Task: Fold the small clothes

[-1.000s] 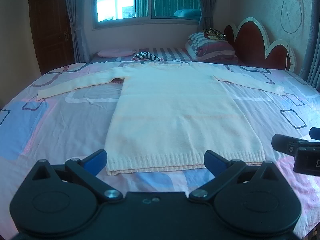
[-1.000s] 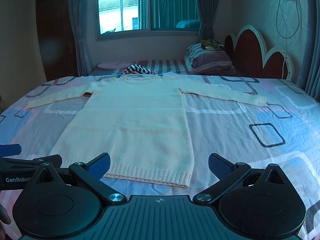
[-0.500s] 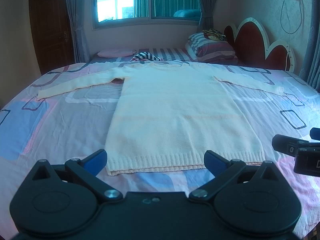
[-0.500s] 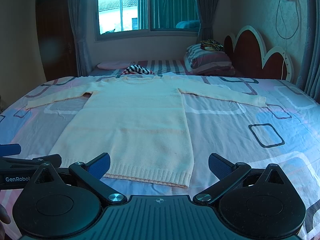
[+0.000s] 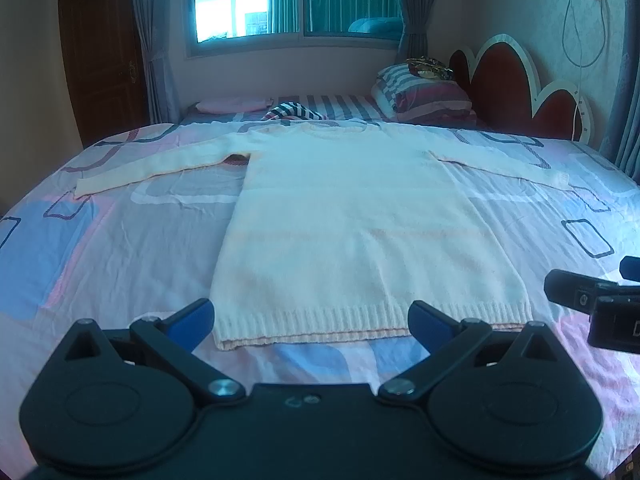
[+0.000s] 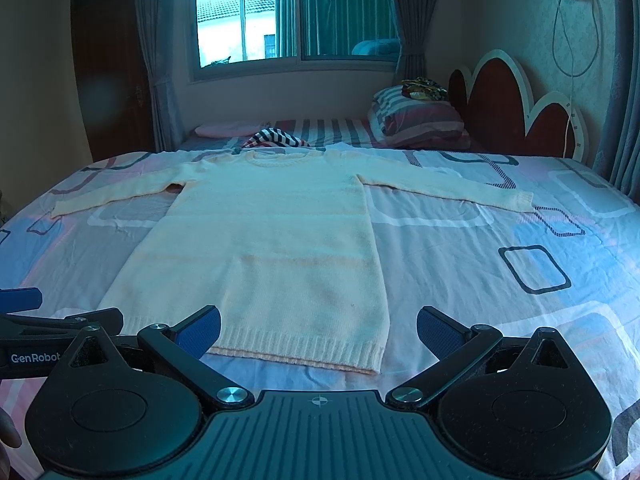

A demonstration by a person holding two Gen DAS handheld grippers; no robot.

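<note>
Hovering released at the hem of the flat sweater, each tool, left and right, should pinch a hem corner squarely.

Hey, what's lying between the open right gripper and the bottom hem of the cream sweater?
Only bare patterned bedsheet separates the right gripper from the sweater hem; the right wrist view shows it.

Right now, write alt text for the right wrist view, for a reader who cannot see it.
A cream long-sleeved sweater lies flat on a patterned bedsheet, sleeves spread, its hem nearest the open right gripper. The left gripper shows at the left edge; striped pillows and a window lie beyond.
</note>
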